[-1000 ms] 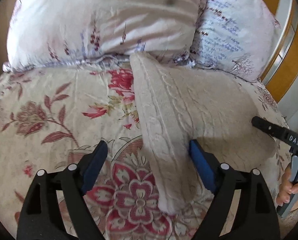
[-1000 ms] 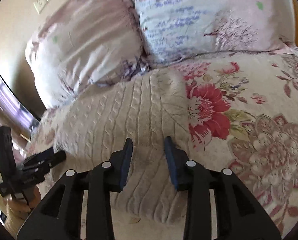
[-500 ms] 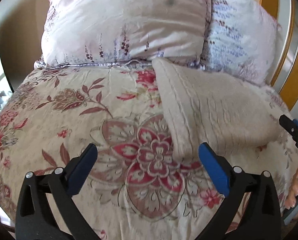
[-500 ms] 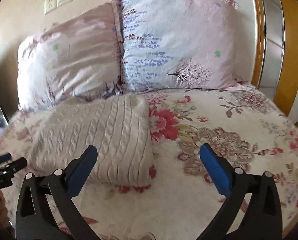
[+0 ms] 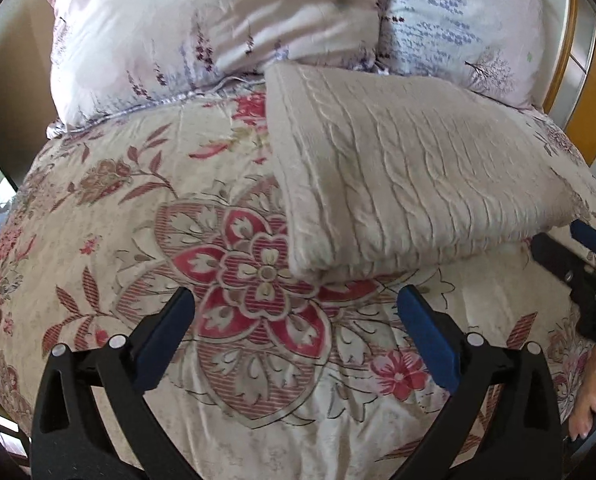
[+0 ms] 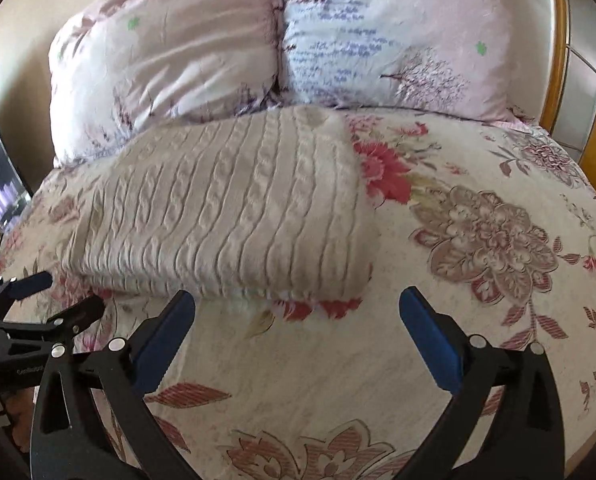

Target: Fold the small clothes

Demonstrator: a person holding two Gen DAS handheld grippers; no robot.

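Left wrist view shows one folded cable-knit sweater [image 5: 410,184] lying on the floral bedspread [image 5: 110,232], toward 1 o'clock from the left gripper [image 5: 294,328]. Its jaws stand wide apart with nothing between them but the bedspread's big red flower; the sweater's near corner sits just beyond the tips. Two pillows lean at 12 o'clock: a pink one [image 5: 218,28] and a pale blue one [image 5: 458,28], and the sweater's far edge touches them. At 3 o'clock the right gripper [image 5: 578,256] pokes in, a hand's fingers [image 5: 588,396] below it.

Right wrist view has the right gripper [image 6: 296,320] equally wide apart and empty, the sweater [image 6: 234,208] at 11 o'clock, its near fold just past the left fingertip. The left gripper [image 6: 54,296] enters at 9 o'clock, close to the sweater's near left corner. A wooden headboard [image 6: 558,60] curves at 2 o'clock.
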